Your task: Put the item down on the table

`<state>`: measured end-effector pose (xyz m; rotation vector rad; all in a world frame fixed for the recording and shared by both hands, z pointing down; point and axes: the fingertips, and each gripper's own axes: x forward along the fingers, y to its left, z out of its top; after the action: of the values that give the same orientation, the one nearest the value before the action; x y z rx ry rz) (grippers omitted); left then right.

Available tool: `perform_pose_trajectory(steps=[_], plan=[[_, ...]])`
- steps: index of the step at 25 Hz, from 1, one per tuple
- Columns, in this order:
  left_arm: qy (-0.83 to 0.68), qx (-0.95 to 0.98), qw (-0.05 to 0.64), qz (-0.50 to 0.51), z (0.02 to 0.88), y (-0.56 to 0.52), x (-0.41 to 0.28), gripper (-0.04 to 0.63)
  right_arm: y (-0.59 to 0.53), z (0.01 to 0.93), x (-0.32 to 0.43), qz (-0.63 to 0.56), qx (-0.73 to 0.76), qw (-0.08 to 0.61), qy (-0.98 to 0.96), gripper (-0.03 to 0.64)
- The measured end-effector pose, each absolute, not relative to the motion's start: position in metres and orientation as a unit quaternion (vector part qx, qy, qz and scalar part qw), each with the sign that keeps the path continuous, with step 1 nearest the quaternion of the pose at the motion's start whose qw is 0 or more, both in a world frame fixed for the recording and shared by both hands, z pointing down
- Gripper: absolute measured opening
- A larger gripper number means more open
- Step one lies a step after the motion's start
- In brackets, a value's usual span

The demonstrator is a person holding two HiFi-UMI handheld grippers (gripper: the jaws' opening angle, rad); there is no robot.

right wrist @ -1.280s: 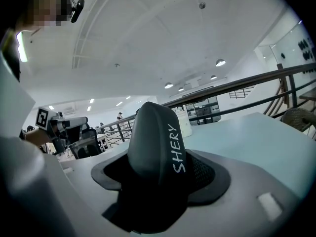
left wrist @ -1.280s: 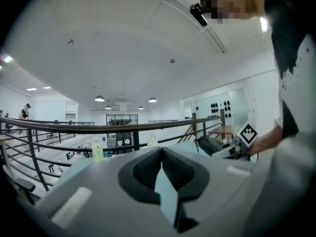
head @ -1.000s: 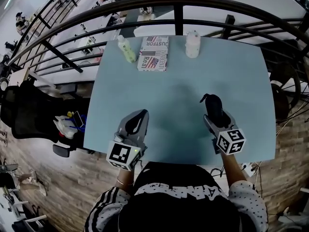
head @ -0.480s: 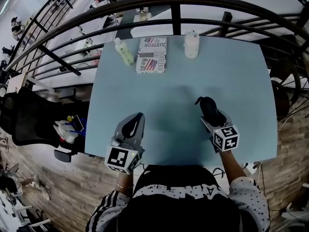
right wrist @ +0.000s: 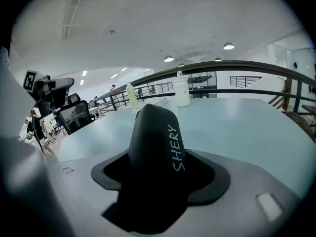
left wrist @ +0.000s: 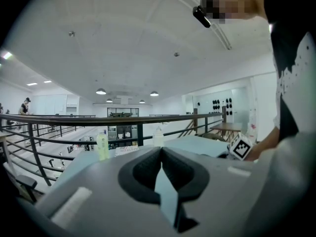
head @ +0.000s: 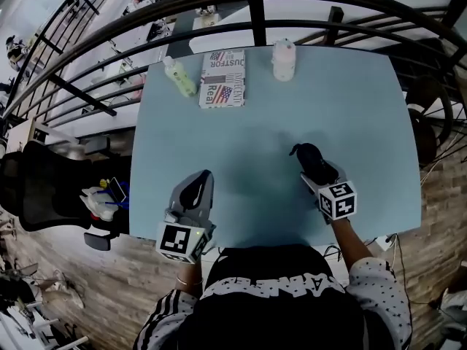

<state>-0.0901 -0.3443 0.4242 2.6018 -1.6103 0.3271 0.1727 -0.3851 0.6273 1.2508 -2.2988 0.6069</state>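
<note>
Right gripper is clamped on a black item; its own view shows the two jaws pressed against the sides of this dark, rounded thing, which stands up between them and bears the white letters SHERY. From the head view the gripper sits over the near right part of the pale blue table, angled away from the person and toward the left, with the item sticking out past the jaw tips. Whether the item touches the tabletop cannot be told. The right forearm reaches in from the lower right, a dotted sleeve covering the upper part.

The left gripper points away from the person over the near left part of the table, close to its front edge and well apart from the right one. Its jaws are drawn together, tips meeting, with nothing between them; only a sliver of blue tabletop shows through the gap lower down. The left wrist comes up from below, close against the body.

At the far edge of the table stand a green bottle on the left and a white bottle toward the right, with a printed booklet lying flat between them, just beside the green one. A dark curved railing runs behind the table. A black office chair stands on the floor off to the left.
</note>
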Motion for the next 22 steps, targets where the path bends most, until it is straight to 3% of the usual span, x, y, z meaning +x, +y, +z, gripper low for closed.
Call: perform_pose_trajectory(steps=[22], plan=[[-0.517, 0.848, 0.041, 0.108, 0.426, -0.355, -0.096, 0.000, -0.385, 0.653, 0.176, 0.230, 0.453, 0.286, -0.813, 0.347]])
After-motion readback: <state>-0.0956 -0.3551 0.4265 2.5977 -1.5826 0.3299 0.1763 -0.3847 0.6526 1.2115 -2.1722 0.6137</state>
